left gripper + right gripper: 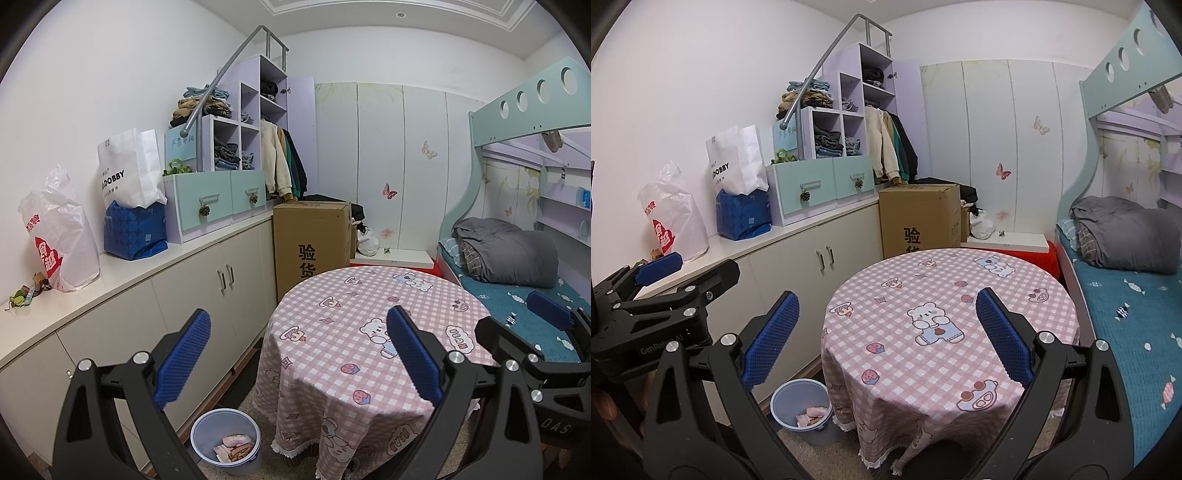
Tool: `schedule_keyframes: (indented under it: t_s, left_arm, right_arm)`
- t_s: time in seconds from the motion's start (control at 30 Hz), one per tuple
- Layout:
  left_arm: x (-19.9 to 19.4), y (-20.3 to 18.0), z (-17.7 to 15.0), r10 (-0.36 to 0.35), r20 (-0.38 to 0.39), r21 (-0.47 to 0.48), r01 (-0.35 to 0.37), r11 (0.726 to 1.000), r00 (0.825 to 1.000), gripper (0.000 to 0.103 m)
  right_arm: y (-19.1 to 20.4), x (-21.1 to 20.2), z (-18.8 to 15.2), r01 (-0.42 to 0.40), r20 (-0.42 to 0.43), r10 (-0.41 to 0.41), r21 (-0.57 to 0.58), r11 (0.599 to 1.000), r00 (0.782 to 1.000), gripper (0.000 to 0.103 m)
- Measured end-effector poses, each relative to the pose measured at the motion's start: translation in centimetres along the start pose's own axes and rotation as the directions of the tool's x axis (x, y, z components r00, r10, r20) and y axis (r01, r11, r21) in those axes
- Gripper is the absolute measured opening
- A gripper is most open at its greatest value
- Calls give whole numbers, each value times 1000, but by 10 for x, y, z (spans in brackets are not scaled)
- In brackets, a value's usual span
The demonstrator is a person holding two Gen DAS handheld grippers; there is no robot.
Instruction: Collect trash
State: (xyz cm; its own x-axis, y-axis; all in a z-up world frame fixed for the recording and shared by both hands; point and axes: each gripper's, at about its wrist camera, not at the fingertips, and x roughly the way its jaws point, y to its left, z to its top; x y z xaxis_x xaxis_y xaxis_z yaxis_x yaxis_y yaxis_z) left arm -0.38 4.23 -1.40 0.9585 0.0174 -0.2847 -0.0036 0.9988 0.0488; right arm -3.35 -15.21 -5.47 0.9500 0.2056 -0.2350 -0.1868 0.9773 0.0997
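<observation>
A pale blue trash bin [226, 439] stands on the floor left of the round table [332, 302], with wrappers [236, 448] lying inside; it also shows in the right wrist view [800, 408]. My left gripper [295, 354] is open and empty, held above the table's left edge and the bin. My right gripper [886, 339] is open and empty above the table [1015, 295], and its fingers [546, 315] show at the right of the left wrist view. The pink checked tablecloth holds no loose objects.
A long white cabinet [122, 280] runs along the left wall with a white plastic bag [62, 240], a blue bag [135, 230], a paper bag [127, 170] and small scraps [26, 293]. A cardboard box [312, 240] stands behind the table. A bunk bed [517, 295] is at the right.
</observation>
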Motion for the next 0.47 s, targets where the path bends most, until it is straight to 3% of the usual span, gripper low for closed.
schedule_keyframes:
  t_s: [0.47]
  left_arm:
    - [31, 11, -3, 10, -44, 6, -10, 1000, 999, 94]
  right_arm:
    - [-13, 31, -2, 7, -43, -6, 13, 1000, 999, 95]
